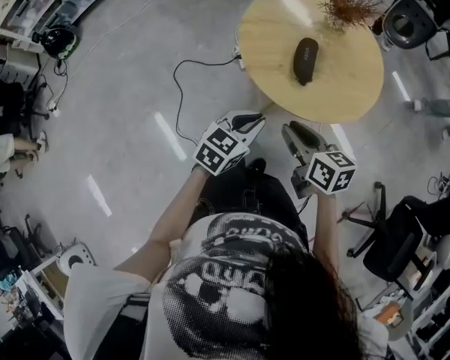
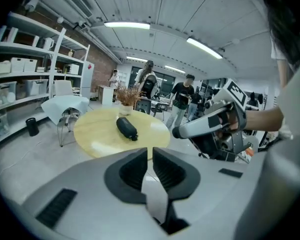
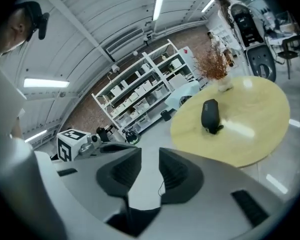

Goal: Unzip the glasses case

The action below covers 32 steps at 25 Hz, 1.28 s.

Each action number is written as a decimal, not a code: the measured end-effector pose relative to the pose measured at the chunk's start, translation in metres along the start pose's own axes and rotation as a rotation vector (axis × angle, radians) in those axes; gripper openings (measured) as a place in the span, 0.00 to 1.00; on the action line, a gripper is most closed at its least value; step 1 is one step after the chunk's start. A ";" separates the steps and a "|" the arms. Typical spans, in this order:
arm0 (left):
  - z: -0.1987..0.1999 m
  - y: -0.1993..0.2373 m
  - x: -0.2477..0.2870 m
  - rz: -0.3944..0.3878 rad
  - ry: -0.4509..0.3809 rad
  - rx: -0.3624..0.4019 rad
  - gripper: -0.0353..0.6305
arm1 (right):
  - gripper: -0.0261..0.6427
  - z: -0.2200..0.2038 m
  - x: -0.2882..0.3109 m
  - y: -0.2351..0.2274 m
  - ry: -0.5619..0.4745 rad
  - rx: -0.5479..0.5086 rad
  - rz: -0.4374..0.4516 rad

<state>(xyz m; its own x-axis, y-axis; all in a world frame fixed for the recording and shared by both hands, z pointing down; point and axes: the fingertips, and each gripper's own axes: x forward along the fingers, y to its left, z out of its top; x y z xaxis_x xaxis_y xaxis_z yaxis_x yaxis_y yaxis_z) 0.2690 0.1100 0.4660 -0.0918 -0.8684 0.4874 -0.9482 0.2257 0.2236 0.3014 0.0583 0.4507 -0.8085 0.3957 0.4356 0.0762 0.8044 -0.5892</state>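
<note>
Black, the glasses case [image 1: 306, 60] lies near the middle of the round wooden table [image 1: 345, 88], a dried plant [image 1: 348, 2] by the far rim. Nothing stands between it and the grippers. Short of the near rim, the left gripper [image 1: 249, 120] is parted narrowly and the right gripper [image 1: 291, 133] wider, both empty; a cable [image 1: 181, 88] loops on the floor nearby.

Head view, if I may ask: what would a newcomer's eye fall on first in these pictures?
The round yellow table at the top right stands out against the grey floor, with a black glasses case lying near its middle and a dried plant at its far edge. Just below it, the left gripper and right gripper, each bearing a black-and-white marker cube, are held side by side short of the table, both empty.
</note>
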 end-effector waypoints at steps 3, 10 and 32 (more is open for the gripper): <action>0.002 -0.011 -0.018 0.032 -0.024 0.001 0.09 | 0.14 -0.007 -0.009 0.013 0.003 -0.067 0.009; 0.000 -0.029 -0.053 0.068 -0.046 0.011 0.09 | 0.02 -0.018 -0.013 0.043 0.016 -0.195 0.040; 0.038 -0.048 -0.073 0.054 -0.057 0.074 0.09 | 0.03 -0.002 -0.025 0.075 -0.038 -0.409 0.045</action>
<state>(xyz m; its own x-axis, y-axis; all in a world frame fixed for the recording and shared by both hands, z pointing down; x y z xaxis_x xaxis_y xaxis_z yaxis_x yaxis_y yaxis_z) 0.3095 0.1464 0.3878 -0.1585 -0.8800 0.4477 -0.9610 0.2416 0.1347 0.3284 0.1095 0.3973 -0.8194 0.4241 0.3856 0.3316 0.8995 -0.2846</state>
